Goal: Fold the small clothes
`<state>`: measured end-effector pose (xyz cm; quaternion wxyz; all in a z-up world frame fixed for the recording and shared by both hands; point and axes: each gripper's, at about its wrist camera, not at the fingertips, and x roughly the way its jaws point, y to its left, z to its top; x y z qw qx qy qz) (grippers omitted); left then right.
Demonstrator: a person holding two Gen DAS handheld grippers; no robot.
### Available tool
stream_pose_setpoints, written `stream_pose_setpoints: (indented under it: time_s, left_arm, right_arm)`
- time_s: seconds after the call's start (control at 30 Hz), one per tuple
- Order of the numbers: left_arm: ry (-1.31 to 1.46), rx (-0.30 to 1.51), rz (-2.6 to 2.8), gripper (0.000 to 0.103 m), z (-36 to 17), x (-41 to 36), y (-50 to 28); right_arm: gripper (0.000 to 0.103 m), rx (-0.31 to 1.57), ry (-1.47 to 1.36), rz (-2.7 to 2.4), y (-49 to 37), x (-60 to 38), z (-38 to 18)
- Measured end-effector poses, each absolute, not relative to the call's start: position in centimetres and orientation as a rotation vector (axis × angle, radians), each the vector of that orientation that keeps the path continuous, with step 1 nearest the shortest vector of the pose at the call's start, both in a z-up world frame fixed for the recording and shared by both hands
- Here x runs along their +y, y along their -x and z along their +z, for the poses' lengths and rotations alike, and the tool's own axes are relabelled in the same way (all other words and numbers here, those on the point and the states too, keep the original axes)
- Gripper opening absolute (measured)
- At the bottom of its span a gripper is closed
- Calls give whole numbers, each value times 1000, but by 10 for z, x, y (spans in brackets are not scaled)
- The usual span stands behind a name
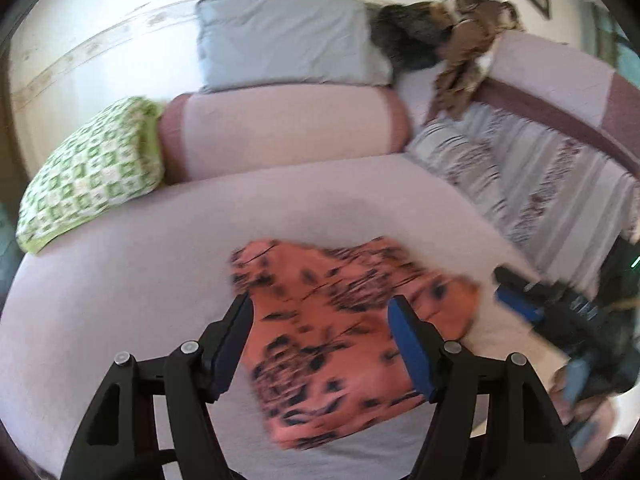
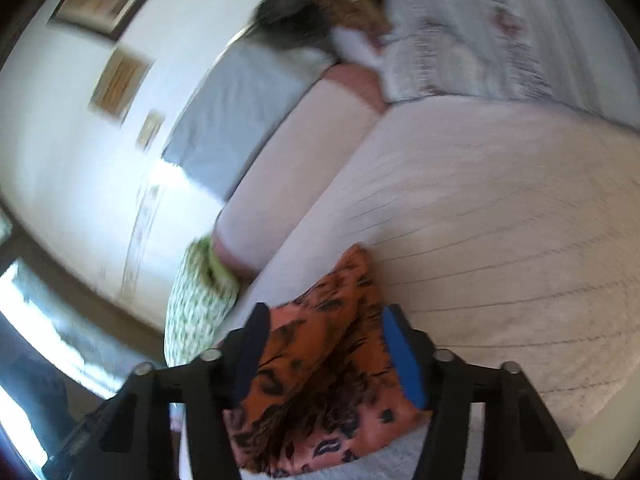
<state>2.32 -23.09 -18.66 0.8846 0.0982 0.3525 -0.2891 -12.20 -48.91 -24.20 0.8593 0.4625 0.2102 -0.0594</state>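
Note:
A small orange garment with black print (image 1: 336, 328) lies on the pale sofa seat (image 1: 120, 272), partly folded. My left gripper (image 1: 320, 332) is open above it, its jaws wide on either side of the cloth. In the right wrist view the same garment (image 2: 320, 392) lies between the open jaws of my right gripper (image 2: 324, 352). The right gripper also shows in the left wrist view (image 1: 520, 300), at the garment's right end. Both views are blurred by motion.
A green checked pillow (image 1: 92, 172) lies at the left. A pink bolster (image 1: 280, 136) and a grey pillow (image 1: 288, 40) sit behind. A striped cover (image 1: 540, 176) and a brown cloth pile (image 1: 460, 48) are at the right.

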Motion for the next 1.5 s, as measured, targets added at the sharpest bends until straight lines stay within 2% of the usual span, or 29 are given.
stream_pose_setpoints:
  time_s: [0.03, 0.13, 0.43, 0.83, 1.2, 1.27, 1.33, 1.5]
  left_arm:
    - [-202, 751, -571, 70, -193, -225, -26]
    - [-204, 774, -528, 70, -202, -215, -29]
    - [-248, 783, -420, 70, -200, -200, -29]
    - [-221, 801, -353, 71, -208, -181, -44]
    - [-313, 958, -349, 71, -270, -190, -49]
    - [-382, 1003, -335, 71, -293, -195, -49]
    - [-369, 976, -334, 71, -296, -191, -48]
    - [-336, 1022, -344, 71, -287, -183, -53]
  right_arm:
    - [42, 468, -942, -104, 113, -484, -235]
    - [40, 495, -910, -67, 96, -476, -221]
    - [40, 484, -892, 6, 71, -458, -190]
    - [40, 518, -843, 27, 53, -439, -185]
    - [39, 741, -796, -60, 38, -430, -244]
    - [37, 876, -778, -100, 32, -431, -271]
    - [24, 920, -769, -108, 34, -432, -292]
    - [22, 894, -801, -91, 45, -440, -280]
